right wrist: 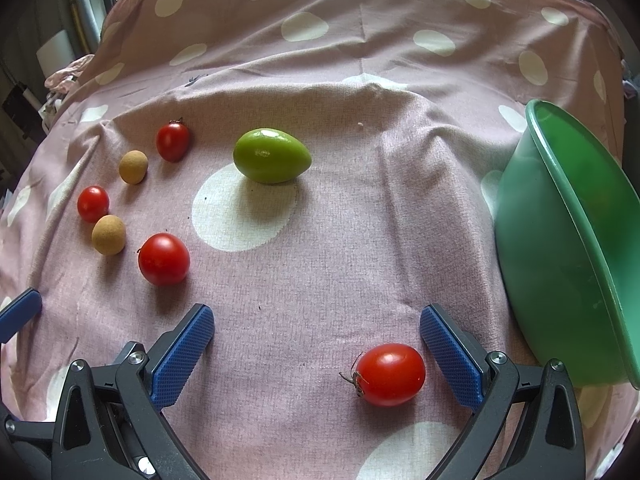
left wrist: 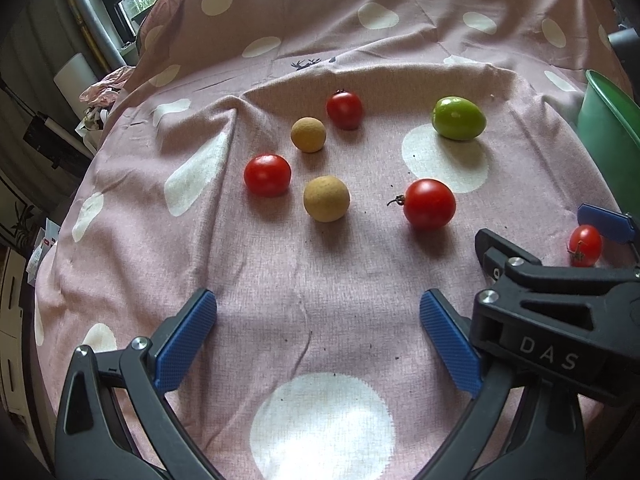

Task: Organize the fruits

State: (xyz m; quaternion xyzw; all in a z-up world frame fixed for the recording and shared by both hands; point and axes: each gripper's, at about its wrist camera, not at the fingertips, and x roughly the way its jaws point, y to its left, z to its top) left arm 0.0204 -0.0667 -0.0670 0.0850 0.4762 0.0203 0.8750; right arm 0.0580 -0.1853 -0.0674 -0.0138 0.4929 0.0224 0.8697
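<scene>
Fruits lie on a pink dotted cloth (left wrist: 320, 264). In the left wrist view, three red tomatoes (left wrist: 429, 204) (left wrist: 267, 175) (left wrist: 344, 110), two tan round fruits (left wrist: 326, 198) (left wrist: 308, 134) and a green fruit (left wrist: 458, 118) lie ahead of my open, empty left gripper (left wrist: 318, 316). My right gripper (right wrist: 317, 330) is open, with a red tomato (right wrist: 390, 374) on the cloth between its fingers, near the right one. That tomato also shows in the left wrist view (left wrist: 585, 245). The green fruit (right wrist: 272, 155) lies ahead of the right gripper.
A green plastic bowl (right wrist: 560, 248) stands tilted at the right edge of the cloth; its rim shows in the left wrist view (left wrist: 612, 120). The cloth rises over a backrest behind. A window and clutter are at the far left.
</scene>
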